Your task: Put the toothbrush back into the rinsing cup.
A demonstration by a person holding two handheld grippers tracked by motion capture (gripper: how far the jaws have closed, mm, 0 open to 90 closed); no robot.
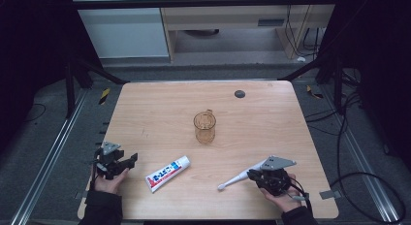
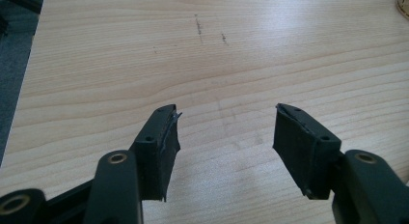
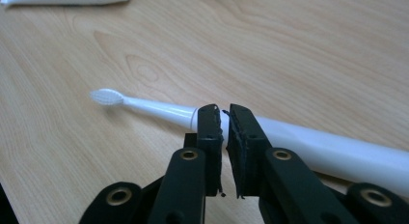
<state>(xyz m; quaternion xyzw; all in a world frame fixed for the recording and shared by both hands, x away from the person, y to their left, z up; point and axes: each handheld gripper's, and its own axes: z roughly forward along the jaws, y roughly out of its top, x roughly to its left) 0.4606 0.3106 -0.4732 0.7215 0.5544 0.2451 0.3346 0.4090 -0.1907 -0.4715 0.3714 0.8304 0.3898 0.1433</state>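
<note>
Black rubber pads of the right claw (image 3: 225, 119) stand nearly together, with only a thin slit between them, and they sit against the near side of the white electric toothbrush (image 3: 270, 132); the right gripper view does not show the handle between the pads, so the claw reads as closed beside the toothbrush rather than around it, touching or almost touching its body. The toothbrush lies flat on the tabletop (image 3: 289, 50), its bristled head pointing away to the left in that view and its thicker handle running off to the right behind the jaws. In the high view the right claw (image 1: 252, 174) is at the near right of the tabletop (image 1: 271, 113), at the handle end of the toothbrush (image 1: 235, 180), whose head points toward the near middle. Just left of the head, well apart from it, lies a white tube of toothpaste (image 1: 167, 173) with red and blue print, set diagonally. Beyond both, near the middle, stands 1 amber see-through cup (image 1: 205, 127) with a handle, upright. The left claw (image 1: 130, 160) rests at the near left edge in the person's hand; in the left gripper view this claw (image 2: 226, 132) is wide open with only bare wood between its 2 pads.
</note>
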